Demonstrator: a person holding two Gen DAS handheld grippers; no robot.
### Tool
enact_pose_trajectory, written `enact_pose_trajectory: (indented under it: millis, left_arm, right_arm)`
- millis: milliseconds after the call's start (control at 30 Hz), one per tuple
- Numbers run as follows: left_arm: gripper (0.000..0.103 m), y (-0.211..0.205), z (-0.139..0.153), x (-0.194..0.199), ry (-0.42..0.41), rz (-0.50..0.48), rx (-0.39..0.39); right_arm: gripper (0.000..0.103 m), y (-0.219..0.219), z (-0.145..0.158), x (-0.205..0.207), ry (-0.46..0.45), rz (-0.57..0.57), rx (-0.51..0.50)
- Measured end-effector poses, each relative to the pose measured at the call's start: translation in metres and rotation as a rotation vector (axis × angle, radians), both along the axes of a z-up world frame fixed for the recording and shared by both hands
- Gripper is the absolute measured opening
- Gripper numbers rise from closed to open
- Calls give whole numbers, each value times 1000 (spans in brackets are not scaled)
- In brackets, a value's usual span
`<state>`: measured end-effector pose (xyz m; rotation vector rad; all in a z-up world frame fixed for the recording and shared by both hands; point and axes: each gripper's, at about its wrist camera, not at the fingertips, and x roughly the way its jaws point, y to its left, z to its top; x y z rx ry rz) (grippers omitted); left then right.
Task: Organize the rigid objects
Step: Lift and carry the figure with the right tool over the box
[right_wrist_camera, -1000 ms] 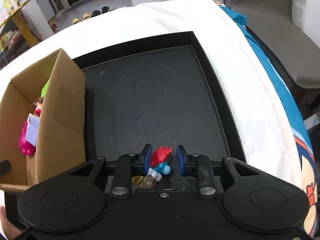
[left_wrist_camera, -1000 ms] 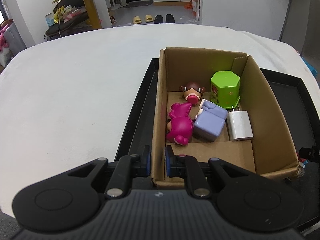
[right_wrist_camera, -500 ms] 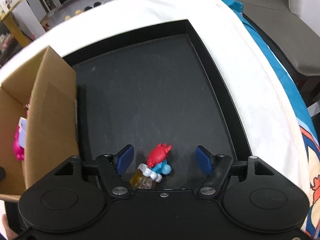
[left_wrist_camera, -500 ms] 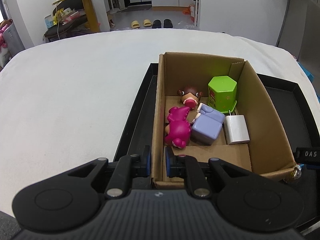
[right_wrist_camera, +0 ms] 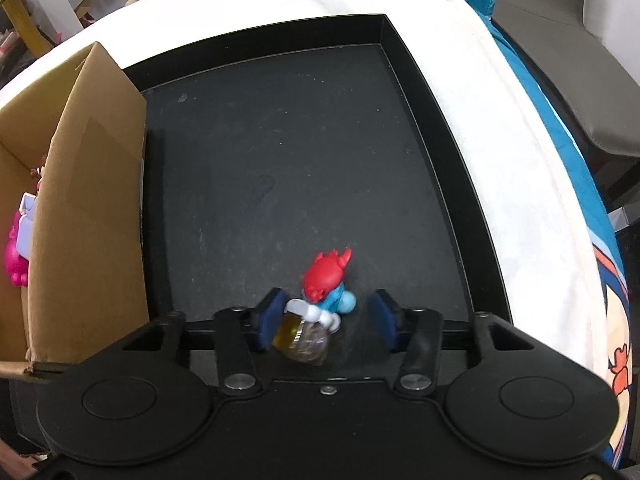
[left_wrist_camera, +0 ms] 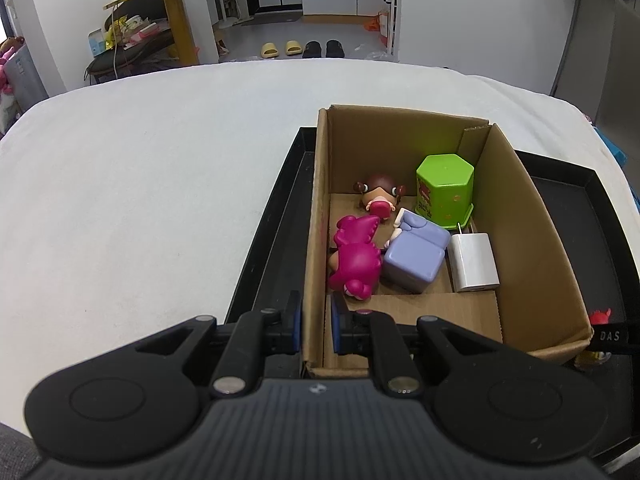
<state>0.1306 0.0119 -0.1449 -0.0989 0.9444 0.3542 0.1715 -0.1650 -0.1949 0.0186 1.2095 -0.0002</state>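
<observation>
Your red-headed figurine, with its blue body and a yellowish sack at its base, lies on the black tray near the tray's front edge, to the right of the cardboard box. Your right gripper has its fingers spread wide around it: the left pad sits just at the sack, though you cannot tell whether it touches, and the right pad is clearly apart from the toy. Nothing is pinched there.

Your left gripper is pressed together on the box's left wall, one finger outside and one inside, near the front corner. The box stands on the left part of the tray, which rests on a white cloth.

Inside the box you have a magenta dinosaur toy against the left wall, a lilac block toy touching it, a white charger just to the right, a green hexagonal container upright toward the back right, and a brown-haired doll lying by the back wall. From the left view, the figurine's red head peeks out beyond the box's right front corner.
</observation>
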Motion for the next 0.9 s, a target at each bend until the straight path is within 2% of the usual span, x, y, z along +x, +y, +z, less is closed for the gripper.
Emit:
enact_pose_trajectory:
  millis: [100,400,900]
  left_arm:
    - [13,0,0,0,-2,1,-4]
    - [13,2,3,-3,-12,2,-16]
    - [10,9,7,-8,-46,11,-54]
  right_arm:
    - [30,-5,2,-1,9,-13,14]
    - [30,-18,24,-8,5,-26,129]
    - [30,-8,76,-24,-97,39,138]
